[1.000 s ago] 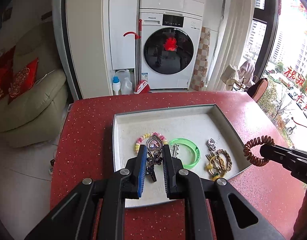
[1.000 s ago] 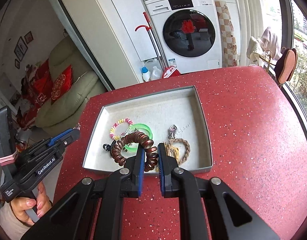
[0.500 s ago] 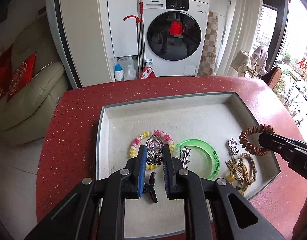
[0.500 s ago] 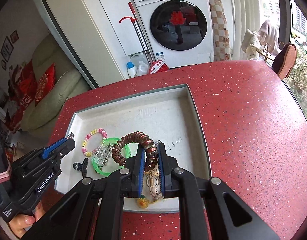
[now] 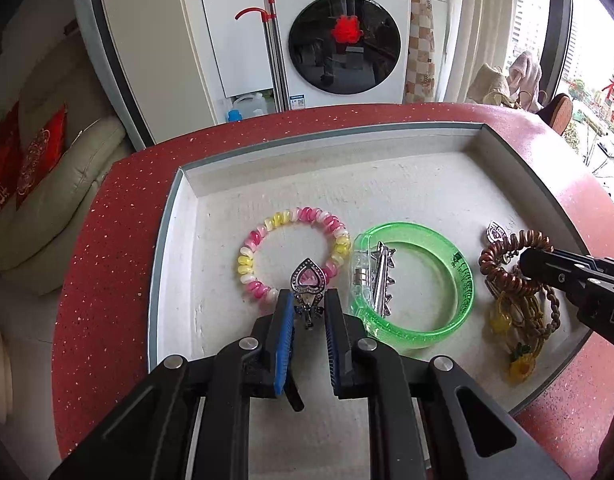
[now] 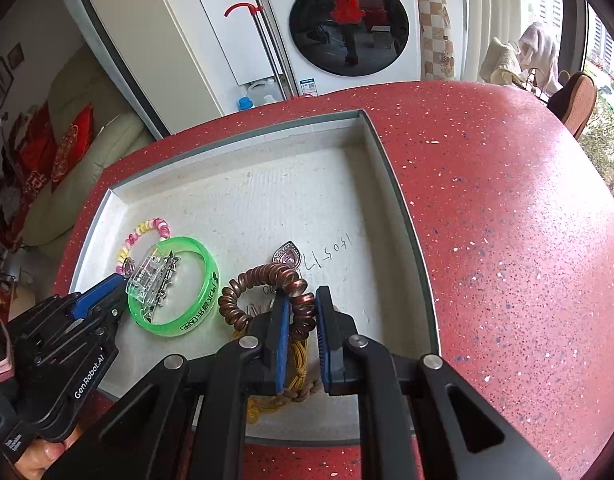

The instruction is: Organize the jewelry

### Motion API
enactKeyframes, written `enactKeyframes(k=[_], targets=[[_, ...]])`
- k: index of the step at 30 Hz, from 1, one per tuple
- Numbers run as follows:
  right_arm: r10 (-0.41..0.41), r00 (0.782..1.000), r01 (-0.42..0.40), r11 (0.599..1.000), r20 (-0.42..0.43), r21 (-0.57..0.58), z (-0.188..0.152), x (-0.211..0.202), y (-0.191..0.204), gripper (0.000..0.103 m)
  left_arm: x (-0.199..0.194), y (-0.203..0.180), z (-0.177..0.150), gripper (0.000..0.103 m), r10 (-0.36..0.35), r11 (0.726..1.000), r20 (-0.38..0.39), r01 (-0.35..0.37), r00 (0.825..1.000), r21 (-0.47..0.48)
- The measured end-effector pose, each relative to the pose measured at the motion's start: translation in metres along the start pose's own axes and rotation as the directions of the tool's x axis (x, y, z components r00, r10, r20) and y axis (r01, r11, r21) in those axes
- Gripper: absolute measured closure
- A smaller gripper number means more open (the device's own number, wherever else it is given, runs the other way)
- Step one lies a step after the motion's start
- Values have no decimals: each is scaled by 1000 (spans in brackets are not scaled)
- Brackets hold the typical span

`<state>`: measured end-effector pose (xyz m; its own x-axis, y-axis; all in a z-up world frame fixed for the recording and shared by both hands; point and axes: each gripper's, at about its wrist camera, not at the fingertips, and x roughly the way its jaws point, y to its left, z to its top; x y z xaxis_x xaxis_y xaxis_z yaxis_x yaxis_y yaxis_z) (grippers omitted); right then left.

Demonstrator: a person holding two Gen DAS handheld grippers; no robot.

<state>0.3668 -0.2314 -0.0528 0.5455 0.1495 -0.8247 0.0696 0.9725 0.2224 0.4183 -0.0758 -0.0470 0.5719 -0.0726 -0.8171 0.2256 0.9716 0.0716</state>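
A red speckled table [image 6: 507, 220] carries a pale tray [image 5: 347, 148] of jewelry. Over it, the left gripper [image 5: 309, 308] pinches a silver heart brooch [image 5: 308, 280]; the right gripper [image 6: 301, 308] clamps a coppery coil band [image 6: 263, 280].

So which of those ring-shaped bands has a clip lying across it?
The green bangle: a clear clip rests across its rim. The pink-yellow coil lies bare; the brown coil is gripped.
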Motion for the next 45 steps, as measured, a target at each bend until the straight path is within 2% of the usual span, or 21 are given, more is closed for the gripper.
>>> enactKeyframes(k=[4,5,6,8,16,20,21,22,23,25,28,31,33,37,41,45], targets=[[13,1000,-12,1000,-6,13,1,0,1,85,-1,1,-2,69,8,1000,1,-8,1000,-2],[18,1000,-18,1000,-7,16,1,0,1,78,-2,1,-2,69,6,1000,-2,-6,1000,-11],[22,1000,-22,1000,-7,18,2,-1,1,65,-3,2,-2,69,2,1000,-3,-2,1000,-21],[29,1000,-29,999,4,19,2,-5,2,52,-5,3,-2,69,-3,999,0,3,1000,-33],[69,997,-70,997,41,31,4,-24,4,44,-35,7,-2,69,-1,998,83,6,997,-55],[71,996,-73,997,52,30,3,-32,5,41,-46,10,-2,68,-6,998,97,11,995,-59],[73,996,-74,997,53,30,1,-33,5,40,-49,10,-3,54,-5,998,100,11,995,-58],[76,996,-77,997,54,29,0,-35,5,39,-51,11,-3,33,0,998,102,6,995,-59],[75,996,-77,997,55,28,-1,-36,5,39,-55,12,-5,0,17,998,110,-10,994,-66],[74,996,-76,997,59,28,-4,-39,5,38,-66,15,-9,0,35,997,152,-24,988,-76],[67,996,-69,997,58,21,-10,-42,5,35,-71,19,-13,0,13,997,136,-2,991,-80],[53,995,-52,999,80,-4,-18,-50,9,30,-80,21,-20,0,27,997,141,-16,990,-81],[36,993,-34,999,110,-20,-25,-58,11,23,-85,21,-25,0,38,996,139,-27,990,-86],[8,984,-1,999,177,-40,-42,-72,16,19,-99,19,-41,0,53,994,164,-37,985,-102],[-15,970,31,997,243,-66,-57,-81,21,0,-111,18,-59,0,77,991,193,-53,978,-124],[-33,953,62,994,302,-87,-71,-88,23,0,-117,20,-74,0,76,986,202,-43,976,-162]])
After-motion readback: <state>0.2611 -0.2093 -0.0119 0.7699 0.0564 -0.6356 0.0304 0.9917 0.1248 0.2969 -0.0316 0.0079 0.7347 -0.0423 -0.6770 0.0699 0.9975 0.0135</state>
